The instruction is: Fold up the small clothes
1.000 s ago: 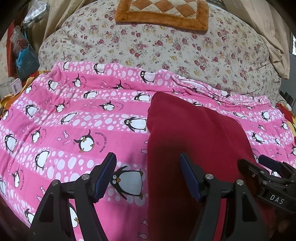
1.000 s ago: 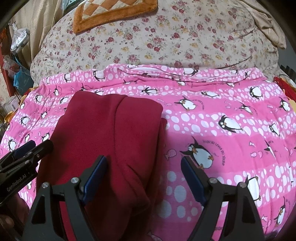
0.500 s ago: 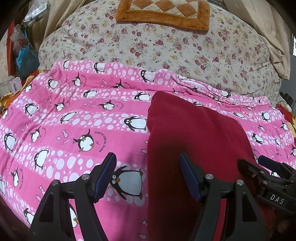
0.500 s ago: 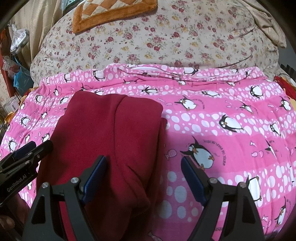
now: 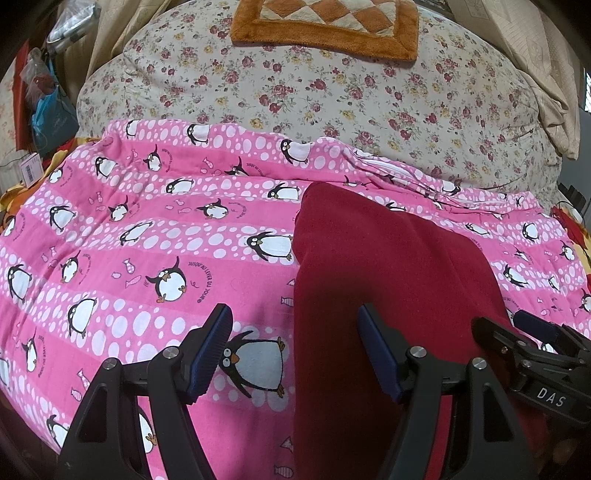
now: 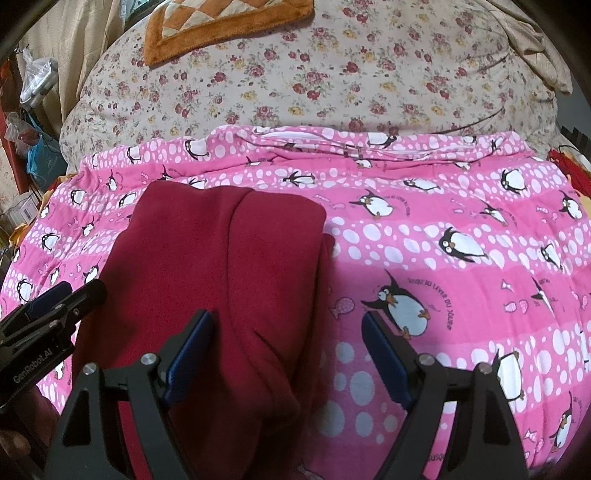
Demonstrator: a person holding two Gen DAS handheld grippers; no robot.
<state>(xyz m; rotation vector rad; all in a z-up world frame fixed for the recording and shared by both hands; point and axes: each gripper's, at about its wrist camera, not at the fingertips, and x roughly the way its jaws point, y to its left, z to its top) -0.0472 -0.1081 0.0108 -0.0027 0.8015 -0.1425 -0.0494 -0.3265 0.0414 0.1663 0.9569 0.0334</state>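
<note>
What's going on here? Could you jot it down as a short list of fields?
surface: pink penguin blanket
garment: dark red cloth, partly folded, lying on the blanket
left gripper: open, over the cloth's left edge, holding nothing
right gripper: open, over the cloth's right edge, holding nothing
behind: floral quilt with an orange mat on top

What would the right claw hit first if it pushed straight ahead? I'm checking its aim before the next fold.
Probably the dark red garment: the open right claw frames its right edge, with pink penguin blanket beside it. Depth is unclear.
</note>
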